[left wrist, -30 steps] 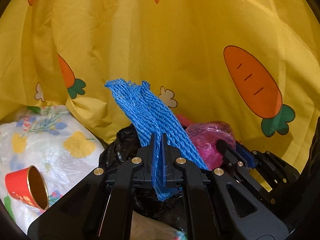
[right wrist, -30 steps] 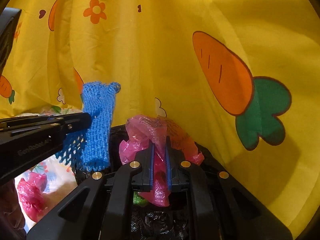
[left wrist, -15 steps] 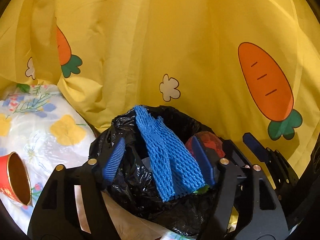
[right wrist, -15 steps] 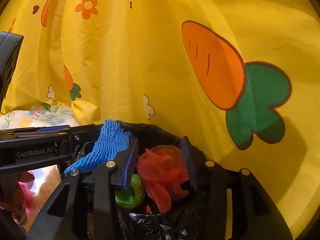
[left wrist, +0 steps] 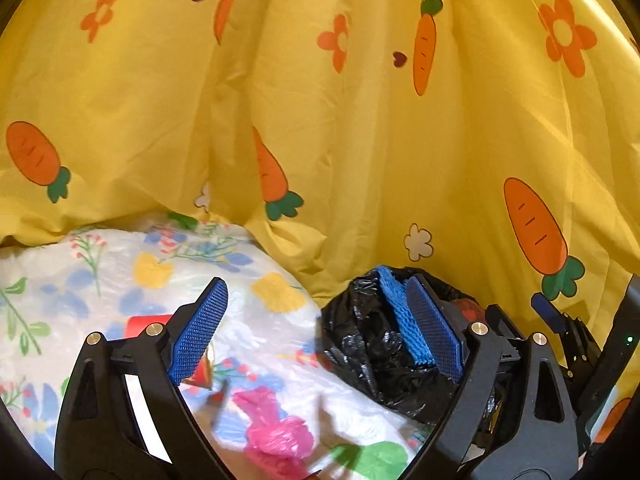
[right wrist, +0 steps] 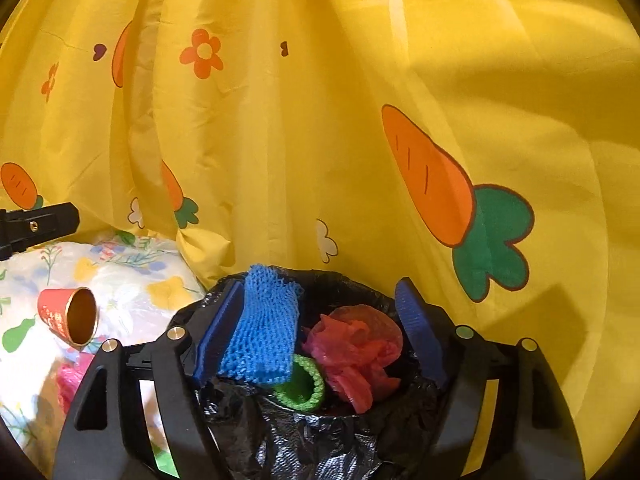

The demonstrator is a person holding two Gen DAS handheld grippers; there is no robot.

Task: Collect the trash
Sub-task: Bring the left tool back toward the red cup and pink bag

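Trash bag (left wrist: 376,352), black, sits at 4 o'clock in left wrist view on floral plastic table (left wrist: 120,280); pink wad (left wrist: 276,436) at 6. Left tool (left wrist: 320,340) spreading, nothing pinched. Carrot-print yellow curtain (left wrist: 360,120) behind.

Right wrist view: bag (right wrist: 320,432) at 6 holds blue net (right wrist: 264,332), green ring (right wrist: 308,388), red wrap (right wrist: 356,352). Right tool (right wrist: 320,336) opening, empty. Red cup (right wrist: 68,316) at 9.

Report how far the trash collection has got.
Done: blue foam net, green net and red plastic scrap sit in the black trash bag. In hand: nothing; left gripper and right gripper are opening, empty. Left: red paper cup and pink plastic bag on the floral sheet.
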